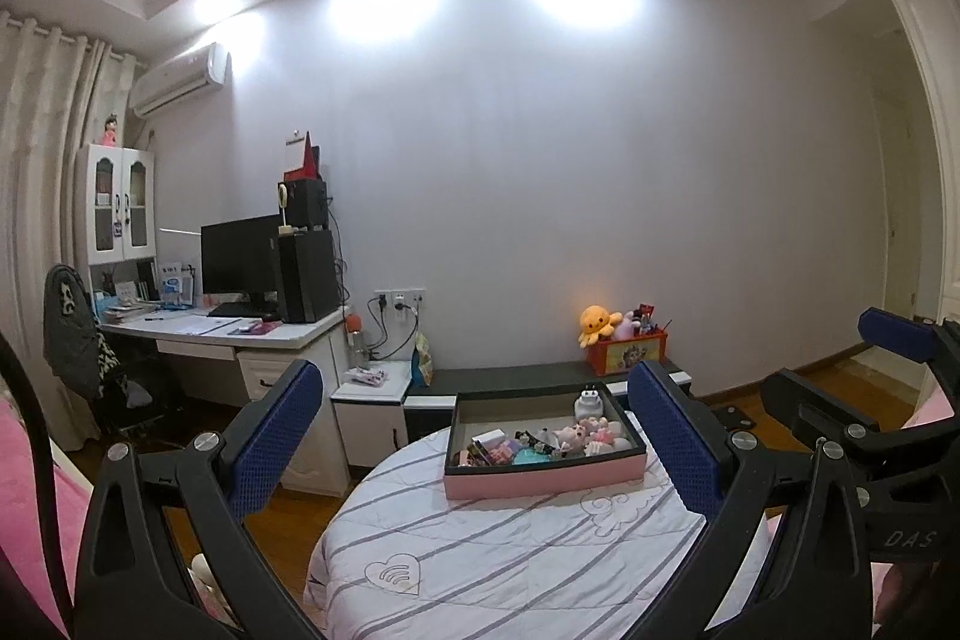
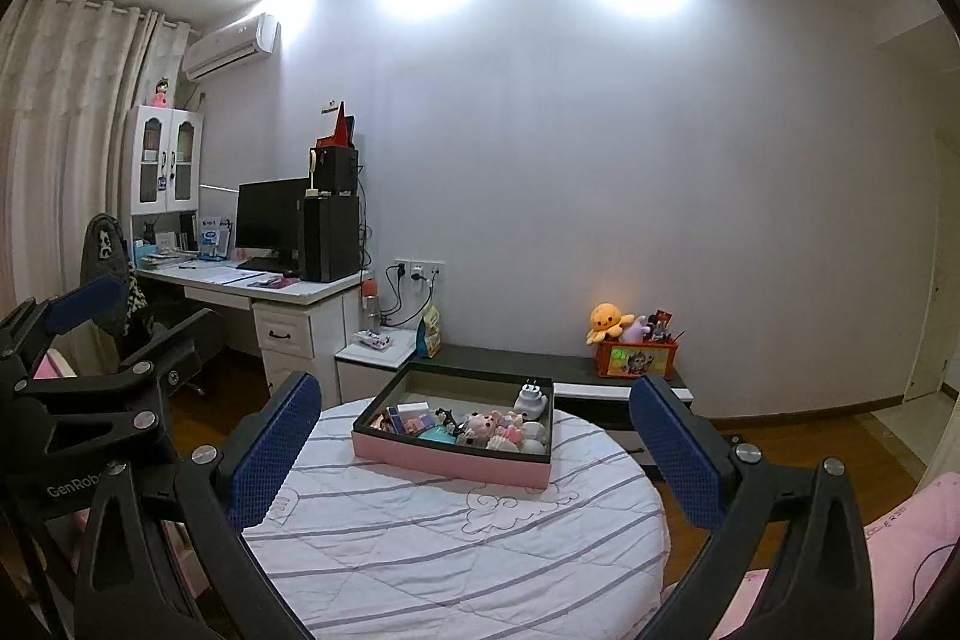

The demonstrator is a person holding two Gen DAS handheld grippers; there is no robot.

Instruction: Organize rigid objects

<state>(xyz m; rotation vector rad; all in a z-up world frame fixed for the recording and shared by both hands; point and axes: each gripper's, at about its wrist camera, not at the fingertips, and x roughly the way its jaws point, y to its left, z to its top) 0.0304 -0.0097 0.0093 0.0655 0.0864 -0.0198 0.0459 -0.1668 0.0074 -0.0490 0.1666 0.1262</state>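
Observation:
A pink box (image 1: 543, 481) (image 2: 447, 460) with a dark rim sits on a round table covered in a striped white cloth (image 1: 510, 562) (image 2: 456, 550). Inside lie several small items: a white plug adapter (image 1: 590, 400) (image 2: 531, 398), small dolls (image 1: 585, 436) (image 2: 489, 427), a teal piece and little packets. My left gripper (image 1: 480, 442) hangs open in front of the box, nothing between its blue pads. My right gripper (image 2: 474, 448) is open too, held back from the box. Each gripper shows at the edge of the other's view.
A white desk (image 1: 240, 334) with a monitor and a black computer tower stands at the left, with a chair beside it. A low dark bench (image 1: 510, 376) against the wall carries an orange toy box (image 1: 627, 355) and a yellow plush. Pink bedding lies at both sides.

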